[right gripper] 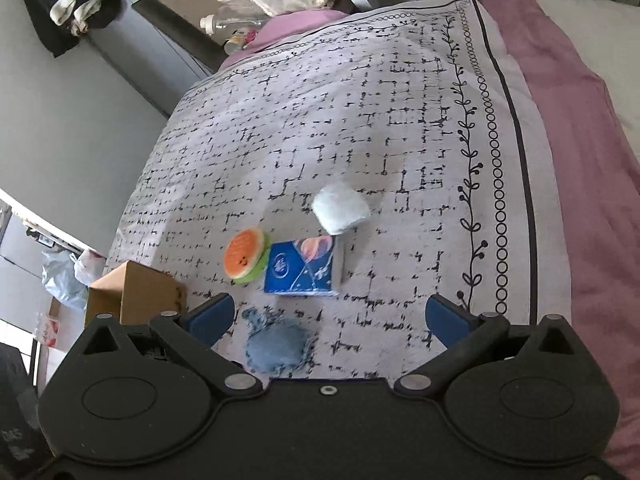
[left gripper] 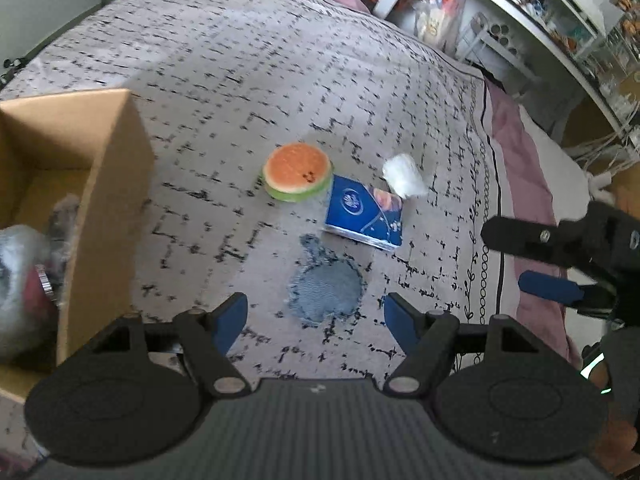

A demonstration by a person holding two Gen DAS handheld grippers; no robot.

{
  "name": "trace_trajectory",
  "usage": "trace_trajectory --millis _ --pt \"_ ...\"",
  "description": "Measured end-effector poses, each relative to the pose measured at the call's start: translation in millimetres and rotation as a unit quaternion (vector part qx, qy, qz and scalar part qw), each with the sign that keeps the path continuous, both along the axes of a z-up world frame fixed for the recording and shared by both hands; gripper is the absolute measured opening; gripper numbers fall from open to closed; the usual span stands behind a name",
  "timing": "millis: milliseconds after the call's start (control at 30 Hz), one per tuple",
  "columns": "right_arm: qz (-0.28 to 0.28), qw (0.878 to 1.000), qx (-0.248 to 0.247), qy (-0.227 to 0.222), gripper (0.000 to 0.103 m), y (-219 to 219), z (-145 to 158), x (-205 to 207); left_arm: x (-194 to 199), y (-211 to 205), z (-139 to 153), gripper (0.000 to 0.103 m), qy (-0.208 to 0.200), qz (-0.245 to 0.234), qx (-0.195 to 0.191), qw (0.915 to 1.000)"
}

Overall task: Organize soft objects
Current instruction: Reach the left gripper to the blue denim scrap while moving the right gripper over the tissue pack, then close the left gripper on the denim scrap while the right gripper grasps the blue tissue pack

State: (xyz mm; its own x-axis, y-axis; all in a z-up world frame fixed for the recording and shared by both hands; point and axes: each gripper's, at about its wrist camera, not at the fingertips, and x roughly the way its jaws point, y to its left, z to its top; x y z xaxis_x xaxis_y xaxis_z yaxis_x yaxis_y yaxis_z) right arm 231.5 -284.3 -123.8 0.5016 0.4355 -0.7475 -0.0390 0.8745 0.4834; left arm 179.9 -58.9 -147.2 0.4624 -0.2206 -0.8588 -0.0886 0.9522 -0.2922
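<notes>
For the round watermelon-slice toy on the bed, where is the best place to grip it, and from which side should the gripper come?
Grip the watermelon toy across its green rim, probably from above. It lies flat as a thick disc, orange face up, so the rim gives two opposite sides. The blue tissue pack sits close against one edge, so place the fingers on the free sides. The left gripper is open.

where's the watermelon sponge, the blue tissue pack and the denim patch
watermelon sponge (left gripper: 297, 171), left wrist view, orange top face
blue tissue pack (left gripper: 363, 211), left wrist view, middle of printed front
denim patch (right gripper: 275, 345), right wrist view, middle of round part
</notes>
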Motion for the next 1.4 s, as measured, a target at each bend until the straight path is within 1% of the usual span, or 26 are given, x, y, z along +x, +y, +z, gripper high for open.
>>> trace_trajectory --millis 233,467,533,567,600,667,700,767,867,1067,1167,1367,1400 --pt "0.006 1.000 0.011 0.012 0.103 1.0 -15.2 14.1 18.4 -11.9 -21.3 0.074 0.003 -0.015 0.000 0.9999" --pt "0.008 1.000 0.018 0.016 0.103 10.4 -23.4 28.2 34.3 -13.4 -47.1 0.073 0.028 -0.015 0.002 0.9995" --pt "0.007 1.000 0.019 0.021 0.103 13.9 -27.7 33.5 34.5 -13.3 -49.3 0.069 0.024 -0.016 0.005 0.9996" --pt "0.007 1.000 0.019 0.022 0.103 16.4 -29.6 36.3 34.3 -13.0 -49.5 0.062 0.021 -0.019 0.007 0.9996" --pt "0.009 1.000 0.018 0.023 0.103 19.2 -31.3 39.0 33.7 -12.5 -49.5 0.049 0.018 -0.023 0.009 0.9995" --pt "0.015 0.999 0.016 0.024 0.103 26.7 -35.5 43.4 34.9 -8.0 -50.1 0.036 0.016 -0.021 -0.003 0.9996" --pt "0.018 0.999 0.014 0.025 0.103 30.2 -37.4 45.3 35.8 -4.4 -50.8 0.032 0.017 -0.017 -0.012 0.9996" --pt "0.028 0.999 0.011 0.024 0.103 37.8 -40.1 48.5 37.4 0.9 -51.7 0.028 0.017 -0.016 -0.024 0.9994" --pt "0.039 0.999 -0.006 0.021 0.103 49.3 -44.0 53.2 40.0 6.2 -51.8 0.026 0.015 -0.010 -0.040 0.9990" --pt "0.052 0.998 -0.027 0.028 0.103 68.3 -53.3 60.6 43.7 17.0 -55.5 0.026 0.016 0.011 -0.061 0.9979" --pt "0.055 0.997 -0.041 0.030 0.103 76.9 -57.0 64.7 45.9 21.0 -57.5 0.026 0.015 0.011 -0.070 0.9974" --pt "0.061 0.993 -0.090 0.037 0.101 91.8 -66.2 73.7 50.5 34.2 -63.0 0.026 0.028 0.025 -0.108 0.9934" --pt "0.065 0.992 -0.103 0.035 0.099 94.8 -67.3 74.5 51.1 35.3 -63.1 0.026 0.029 0.027 -0.110 0.9931"
